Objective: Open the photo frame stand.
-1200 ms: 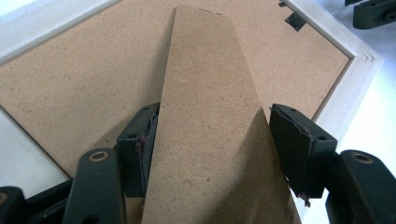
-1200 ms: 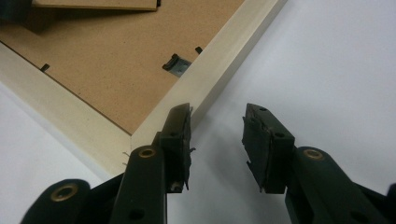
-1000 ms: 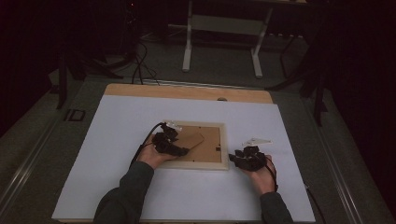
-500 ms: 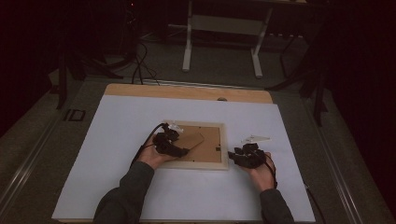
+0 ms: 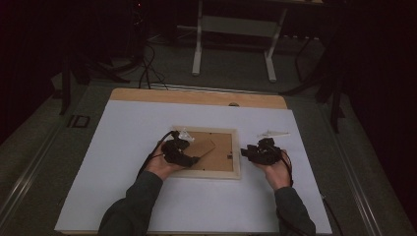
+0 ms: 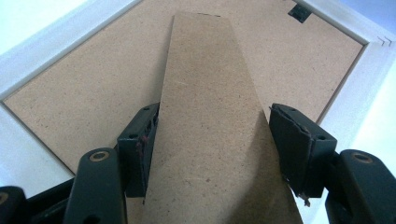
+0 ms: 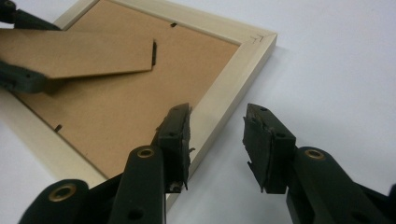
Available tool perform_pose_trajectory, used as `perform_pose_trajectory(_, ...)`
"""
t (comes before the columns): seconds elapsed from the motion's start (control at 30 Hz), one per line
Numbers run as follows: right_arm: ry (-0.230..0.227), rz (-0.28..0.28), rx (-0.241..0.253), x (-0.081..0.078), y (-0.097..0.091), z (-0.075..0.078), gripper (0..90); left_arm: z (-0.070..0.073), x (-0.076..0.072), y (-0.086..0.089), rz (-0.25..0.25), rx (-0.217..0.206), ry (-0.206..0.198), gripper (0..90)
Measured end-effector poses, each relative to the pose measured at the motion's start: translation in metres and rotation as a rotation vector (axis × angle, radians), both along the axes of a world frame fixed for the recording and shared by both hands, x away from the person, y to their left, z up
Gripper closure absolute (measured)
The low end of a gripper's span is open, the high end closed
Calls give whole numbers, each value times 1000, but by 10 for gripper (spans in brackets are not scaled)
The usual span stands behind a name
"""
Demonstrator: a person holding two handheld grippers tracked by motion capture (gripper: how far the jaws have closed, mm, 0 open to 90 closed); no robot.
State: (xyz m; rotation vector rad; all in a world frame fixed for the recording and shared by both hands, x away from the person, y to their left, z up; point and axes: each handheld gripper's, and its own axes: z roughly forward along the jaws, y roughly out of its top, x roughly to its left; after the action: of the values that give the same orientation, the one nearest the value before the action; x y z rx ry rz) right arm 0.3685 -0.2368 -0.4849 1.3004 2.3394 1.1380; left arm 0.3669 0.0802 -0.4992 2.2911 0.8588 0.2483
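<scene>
Seen from above: a picture frame (image 5: 206, 157) lies face-down mid-table, left gripper (image 5: 189, 158) over its back, right gripper (image 5: 252, 152) just beside its right edge. Left gripper view: the jaws pinch the cardboard stand (image 6: 210, 121) by its edges; a hard pull could tear its hinge. Right gripper view: the jaws are spread and empty astride the frame's rail (image 7: 229, 88); without a hold there, the frame may shift.

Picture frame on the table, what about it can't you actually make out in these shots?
- Front of the picture frame: it lies face down in all views, so the table hides it.
- Stand flap: its near end is cut off by the bottom edge of the left gripper view.
- Small clear item beyond the frame: too small in the high view to identify.
</scene>
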Motion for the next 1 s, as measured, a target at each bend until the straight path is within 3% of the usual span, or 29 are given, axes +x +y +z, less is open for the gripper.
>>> perform_pose_trajectory(0.13,1,-3,10,4,-1,3,605,2,-3,-1,-1,5,-24,387)
perform_pose_trajectory(0.27,13,-6,56,11,-2,8,606,3,-6,-2,-6,15,-49,387)
perform_pose_trajectory(1.0,36,-8,21,34,5,12,606,11,-31,-7,4,55,-200,386)
